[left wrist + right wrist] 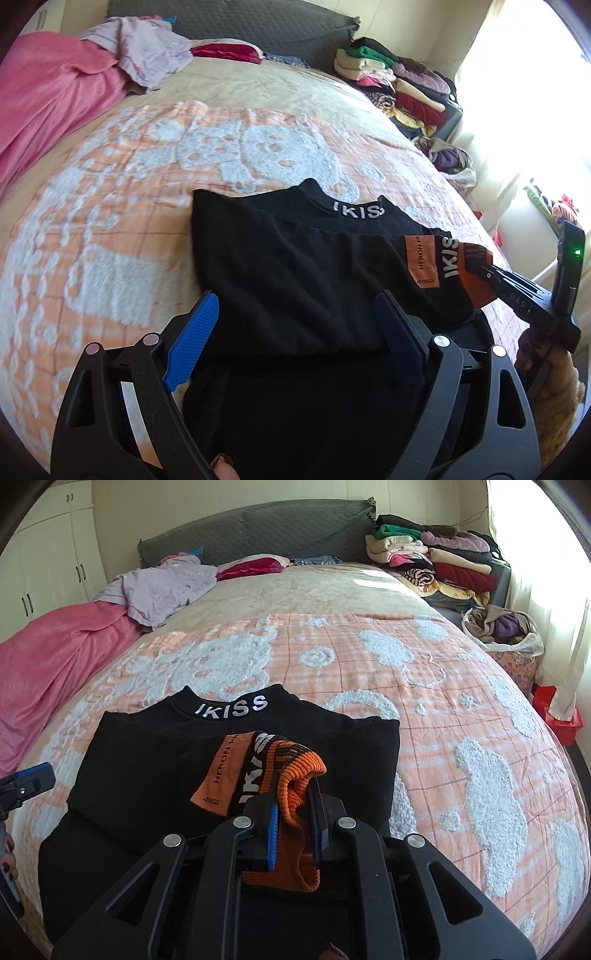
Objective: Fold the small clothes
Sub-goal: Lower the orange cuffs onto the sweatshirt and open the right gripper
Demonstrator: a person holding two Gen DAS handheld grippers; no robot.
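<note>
A black top (295, 280) (155, 775) with "IKISS" on its collar lies on the bed, partly folded. Its sleeve ends in an orange ribbed cuff (295, 775) (476, 280) with an orange label beside it. My right gripper (293, 805) is shut on the orange cuff and holds it over the top's right half; it also shows in the left wrist view (480, 267). My left gripper (295, 321) is open, low over the top's near left edge, with black cloth between its blue fingers (192, 343); its tip shows in the right wrist view (29, 782).
An orange-and-white patterned blanket (424, 720) (110, 221) covers the bed. A pink blanket (55, 657) and lilac clothes (166, 583) lie at the far left. Stacked folded clothes (436, 557) and a bag of clothes (502, 627) sit at the far right by the window.
</note>
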